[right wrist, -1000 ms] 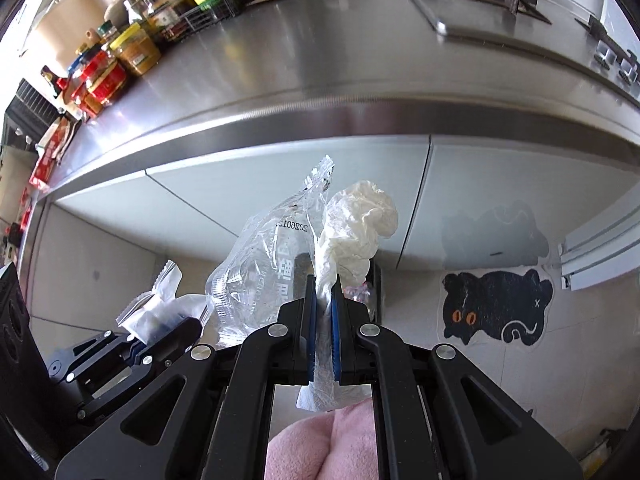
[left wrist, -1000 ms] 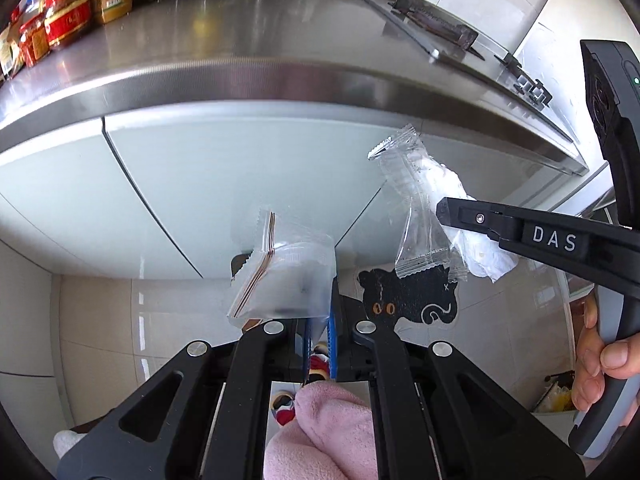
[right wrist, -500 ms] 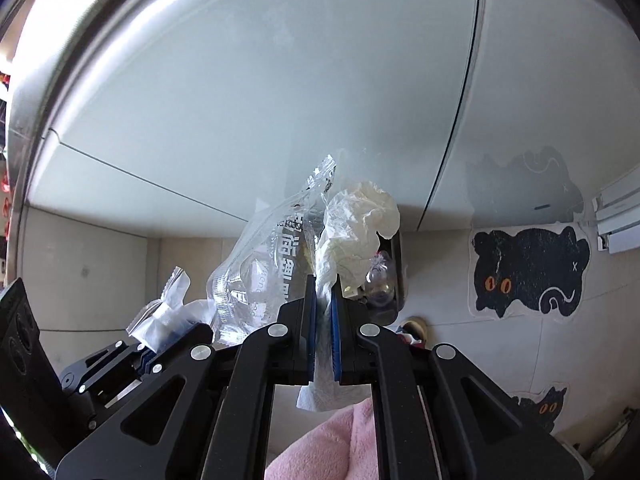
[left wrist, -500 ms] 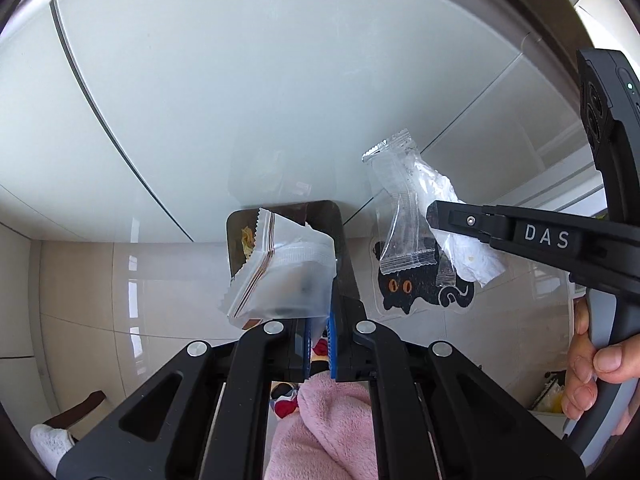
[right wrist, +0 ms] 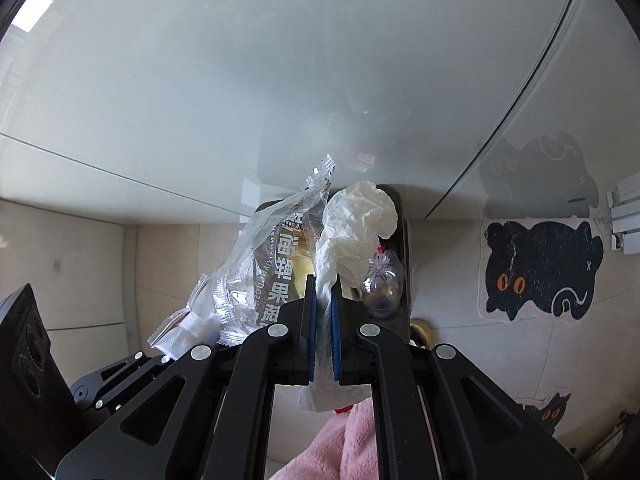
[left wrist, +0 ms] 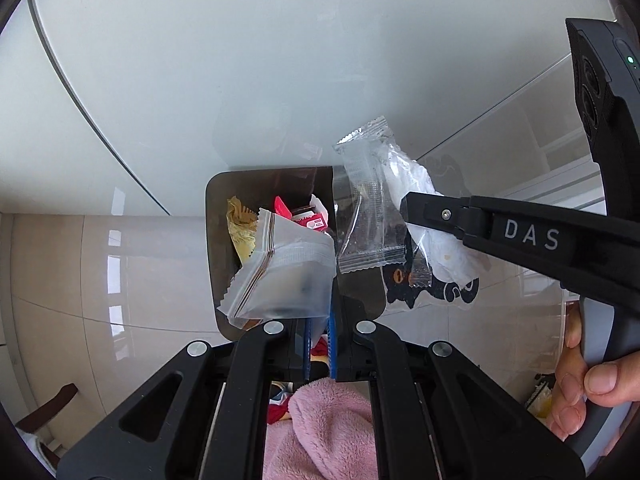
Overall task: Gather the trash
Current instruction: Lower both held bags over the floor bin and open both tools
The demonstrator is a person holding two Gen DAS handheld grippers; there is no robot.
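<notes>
Swung both grippers down from counter; bin [left wrist: 212,248] now below. Left gripper [left wrist: 319,334] clamped on frosted packet [left wrist: 284,284], right gripper [right wrist: 324,324] on tissue [right wrist: 356,224] plus clear wrapper [right wrist: 260,276]. Release next.

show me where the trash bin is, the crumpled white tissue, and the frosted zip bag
trash bin [left wrist: 211,240]: left wrist view, bare left wall.
crumpled white tissue [right wrist: 360,216]: right wrist view, upper bunched part above the pads.
frosted zip bag [left wrist: 288,280]: left wrist view, middle of its flat face.

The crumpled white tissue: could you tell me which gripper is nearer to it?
Right. The right gripper is shut on the crumpled white tissue; the left gripper sits apart, holding a frosted packet.
</notes>
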